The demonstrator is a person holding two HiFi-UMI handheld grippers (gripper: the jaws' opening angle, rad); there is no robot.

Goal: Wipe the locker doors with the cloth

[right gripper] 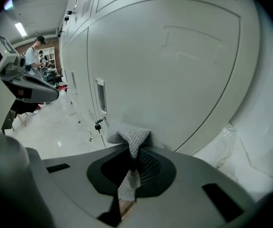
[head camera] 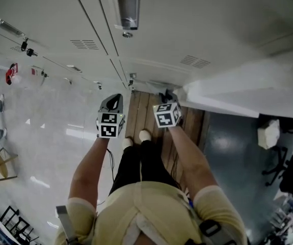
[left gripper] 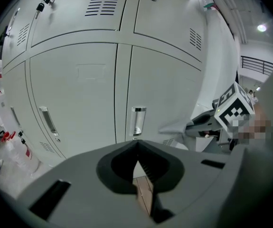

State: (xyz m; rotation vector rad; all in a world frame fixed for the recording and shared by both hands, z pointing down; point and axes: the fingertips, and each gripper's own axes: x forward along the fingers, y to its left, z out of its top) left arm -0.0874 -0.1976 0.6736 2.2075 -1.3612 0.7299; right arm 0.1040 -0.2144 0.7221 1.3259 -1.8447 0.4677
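Observation:
Pale grey locker doors (head camera: 187,24) fill the wall ahead of me. A grey mesh cloth (right gripper: 132,137) is bunched between the jaws of my right gripper (right gripper: 135,148), which is shut on it; the cloth's tip lies against or just off a locker door (right gripper: 174,56). In the head view the right gripper (head camera: 165,100) is low by the lockers' base and the cloth is hidden. My left gripper (left gripper: 137,147) is shut with nothing in it, pointing at two lower doors (left gripper: 79,89) with metal handles (left gripper: 137,121). From above, the left gripper (head camera: 113,102) hangs beside the right one.
Keys (head camera: 28,49) hang from several locks, one close to the cloth (right gripper: 97,124). A red-capped bottle (head camera: 12,73) stands left. A white ledge (head camera: 248,91) juts out on the right, with an office chair (head camera: 278,162) beyond. A person (right gripper: 34,51) stands far off.

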